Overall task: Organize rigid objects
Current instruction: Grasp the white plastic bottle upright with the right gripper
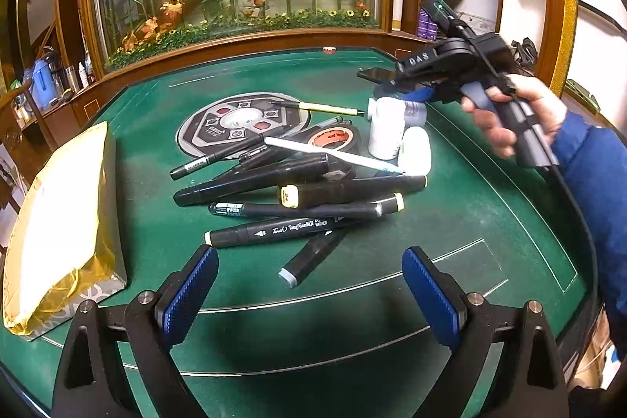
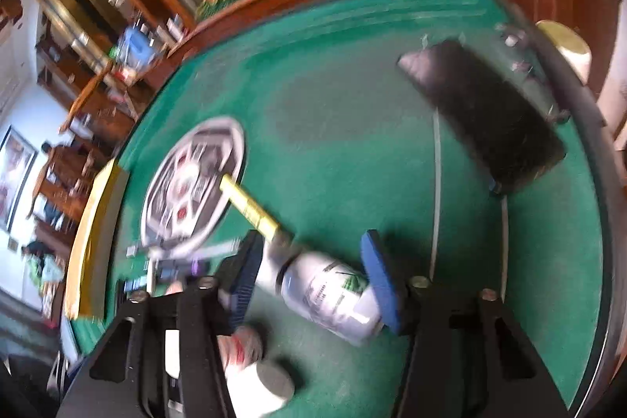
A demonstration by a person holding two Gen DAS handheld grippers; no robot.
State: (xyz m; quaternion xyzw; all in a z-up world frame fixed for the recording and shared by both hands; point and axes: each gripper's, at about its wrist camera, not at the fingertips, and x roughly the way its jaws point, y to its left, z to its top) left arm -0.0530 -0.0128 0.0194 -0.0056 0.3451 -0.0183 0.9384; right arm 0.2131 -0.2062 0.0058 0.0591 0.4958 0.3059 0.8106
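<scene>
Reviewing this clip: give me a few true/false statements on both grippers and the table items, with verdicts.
1. The left gripper is shut on a marker. False: its fingers are wide apart with nothing between them.
2. The right gripper has a small bottle between its fingers. True.
3. The markers lie in a loose pile on the green table. True.
4. The gold box sits right of the pile. False: it is at the left, seen from the left wrist.
5. A tape roll lies behind the pile. True.
6. The phone lies on the round centre plate. False: it lies apart on the felt.
</scene>
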